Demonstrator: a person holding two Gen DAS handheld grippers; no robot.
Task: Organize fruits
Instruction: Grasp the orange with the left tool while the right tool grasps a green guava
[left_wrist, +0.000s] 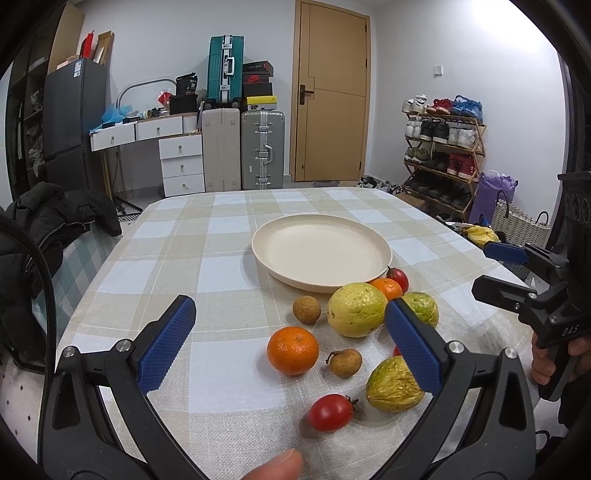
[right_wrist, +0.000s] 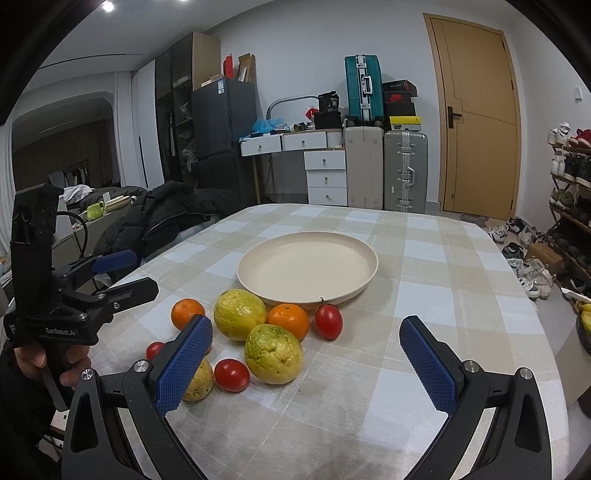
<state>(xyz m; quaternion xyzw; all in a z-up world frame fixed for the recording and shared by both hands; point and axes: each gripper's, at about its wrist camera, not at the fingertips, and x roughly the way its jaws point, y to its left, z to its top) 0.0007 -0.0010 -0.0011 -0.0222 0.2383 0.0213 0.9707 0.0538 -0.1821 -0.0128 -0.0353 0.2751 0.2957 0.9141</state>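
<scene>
A cream plate (left_wrist: 321, 221) (right_wrist: 258, 254) stands empty mid-table. In front of it lie several loose fruits: an orange (left_wrist: 292, 350), a yellow-green guava (left_wrist: 356, 309) (right_wrist: 239, 314), two brown longans (left_wrist: 306, 309), a red tomato (left_wrist: 330, 412) (right_wrist: 232, 374), a wrinkled passion fruit (left_wrist: 393, 386), a second guava (right_wrist: 273, 353), a second orange (right_wrist: 288, 320) and another tomato (right_wrist: 328, 322). My left gripper (left_wrist: 290, 343) is open above the near fruits, holding nothing. My right gripper (right_wrist: 306, 363) is open and empty, low over the cloth at the second guava.
The table has a checked cloth (left_wrist: 184, 258). A black jacket (left_wrist: 44, 221) lies on a chair at the left edge. Behind stand suitcases (left_wrist: 262, 147), white drawers (left_wrist: 183, 166), a door (left_wrist: 330, 92) and a shoe rack (left_wrist: 443, 155) on the right.
</scene>
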